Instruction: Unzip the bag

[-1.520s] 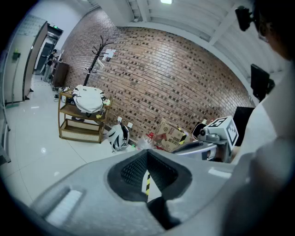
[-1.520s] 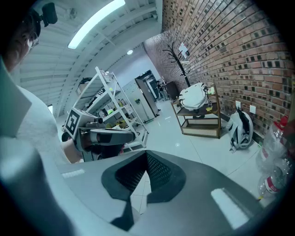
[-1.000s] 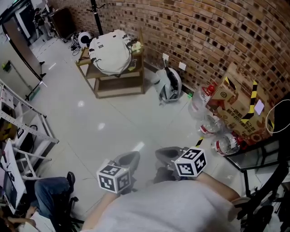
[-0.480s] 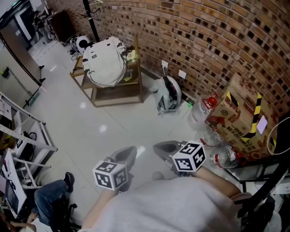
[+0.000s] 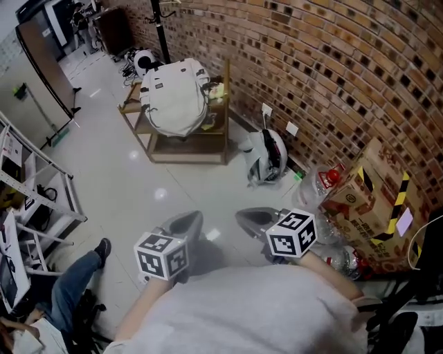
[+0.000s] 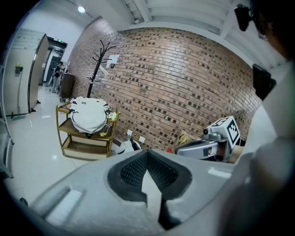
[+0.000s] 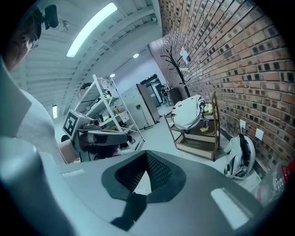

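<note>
Both tongs are pressed together with nothing between them: the left tongs (image 5: 183, 222) and right tongs (image 5: 252, 220) are held low, close to the person's body, tips pointing forward and side by side.

The white bag (image 5: 174, 97) sits slumped on top of a low wooden rack (image 5: 188, 142) by the brick wall (image 5: 332, 69). It is well apart from both tongs, with bare floor (image 5: 124, 187) in between. Nothing is touching it, so the unzip hasn't started; this looks like the approach stage.

Key geometry:
- The bag lies straight ahead and a little left of the midline, so the left tongs are marginally nearer. At this range the difference hardly matters.
- In the left gripper view the bag is off to the left of the tips; in the right gripper view it is right of the tips. Both tongs are toed in toward each other, and neither is aimed at the bag.
- The bag's long axis seems to run away from the person, top end toward the coat stand (image 5: 158, 14). That is a rough read only.
- I can't make out the zipper or its pull from here; too small.

A second, grey bag (image 5: 266, 155) lies on the floor against the wall, nearer the right tongs. I judge the one on the rack to be the target.

Next move as I see it: walk in, then spread one pair of tongs for the pull while the other steadies the fabric.
</note>
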`<state>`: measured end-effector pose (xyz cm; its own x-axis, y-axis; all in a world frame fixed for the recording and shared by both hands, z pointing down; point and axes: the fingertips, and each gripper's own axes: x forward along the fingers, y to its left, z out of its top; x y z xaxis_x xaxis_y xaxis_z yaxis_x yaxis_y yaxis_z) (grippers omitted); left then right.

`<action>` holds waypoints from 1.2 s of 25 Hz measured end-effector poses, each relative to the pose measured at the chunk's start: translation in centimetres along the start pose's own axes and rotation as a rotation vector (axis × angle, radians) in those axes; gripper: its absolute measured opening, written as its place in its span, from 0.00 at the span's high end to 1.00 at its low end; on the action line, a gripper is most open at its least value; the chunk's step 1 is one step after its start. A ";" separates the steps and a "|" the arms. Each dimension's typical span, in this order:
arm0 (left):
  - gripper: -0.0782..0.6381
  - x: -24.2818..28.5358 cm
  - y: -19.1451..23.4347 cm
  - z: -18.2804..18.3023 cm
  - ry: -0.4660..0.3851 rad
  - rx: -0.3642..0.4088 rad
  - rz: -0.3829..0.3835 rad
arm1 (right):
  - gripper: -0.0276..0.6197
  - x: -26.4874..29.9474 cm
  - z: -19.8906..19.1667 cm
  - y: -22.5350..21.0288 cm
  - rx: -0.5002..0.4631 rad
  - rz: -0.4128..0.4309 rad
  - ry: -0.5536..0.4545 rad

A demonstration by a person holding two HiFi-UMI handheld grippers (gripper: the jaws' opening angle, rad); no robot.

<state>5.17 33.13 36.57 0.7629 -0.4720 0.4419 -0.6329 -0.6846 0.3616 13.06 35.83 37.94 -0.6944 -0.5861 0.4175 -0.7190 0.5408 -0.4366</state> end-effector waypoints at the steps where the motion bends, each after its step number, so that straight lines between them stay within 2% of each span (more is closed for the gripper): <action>1: 0.89 0.3 0.7 0.3 -0.003 -0.005 -0.001 | 0.96 0.5 0.3 -0.4 -0.001 -0.003 0.001; 6: 0.89 3.4 5.1 2.0 -0.007 -0.028 -0.015 | 0.96 3.4 2.0 -4.0 0.010 -0.032 0.010; 10: 0.89 6.6 10.2 4.5 0.004 -0.043 -0.033 | 0.96 7.5 4.4 -7.5 0.039 -0.060 0.024; 17: 0.89 11.1 22.6 11.7 0.035 -0.075 -0.032 | 0.96 17.9 12.5 -13.2 0.091 -0.080 0.054; 23: 0.89 13.4 34.0 18.2 0.035 -0.067 0.005 | 0.96 27.6 20.8 -16.8 0.082 -0.075 0.044; 30: 0.89 15.2 40.6 20.5 0.049 -0.093 0.047 | 0.96 32.8 24.4 -19.2 0.081 -0.063 0.052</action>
<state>-6.21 -13.18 41.15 0.7261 -0.4731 0.4989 -0.6792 -0.6066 0.4132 4.84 -8.52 40.54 -0.6502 -0.5839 0.4860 -0.7577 0.4520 -0.4707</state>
